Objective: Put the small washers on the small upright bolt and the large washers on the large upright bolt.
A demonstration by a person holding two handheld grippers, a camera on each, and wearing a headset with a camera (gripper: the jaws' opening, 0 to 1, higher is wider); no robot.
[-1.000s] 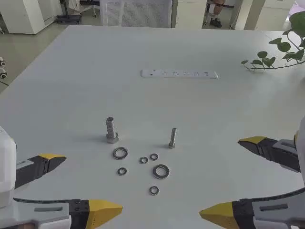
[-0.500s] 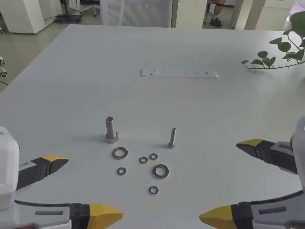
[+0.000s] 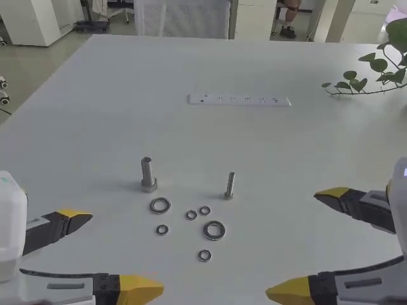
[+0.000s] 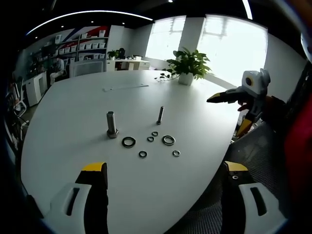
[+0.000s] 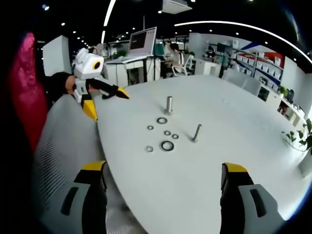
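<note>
My left gripper (image 3: 124, 252) hung over the near left part of the desk (image 3: 273, 146), its yellow-tipped jaws spread wide with nothing between them. My right gripper (image 3: 292, 243) hung over the near right part, just as wide and just as empty. Neither gripper touched anything.

All six washers lay flat on the desk between the two grippers. Closest to me was a small washer (image 3: 204, 255). Beyond it lay a large washer (image 3: 214, 230), with a second small washer (image 3: 162, 230) off to its left. Further out, a third small washer (image 3: 191, 215) and a fourth small washer (image 3: 205, 210) lay just beside each other. The second large washer (image 3: 160, 205) lay to their left, just in front of the large bolt (image 3: 148, 173).

That bolt stood upright on its head. The small bolt (image 3: 229, 185) also stood upright, to the right of the large one and apart from it.

Well beyond the bolts a white power strip (image 3: 240, 99) lay across the desk, and a leafy plant (image 3: 375, 70) reached in at the far right
</note>
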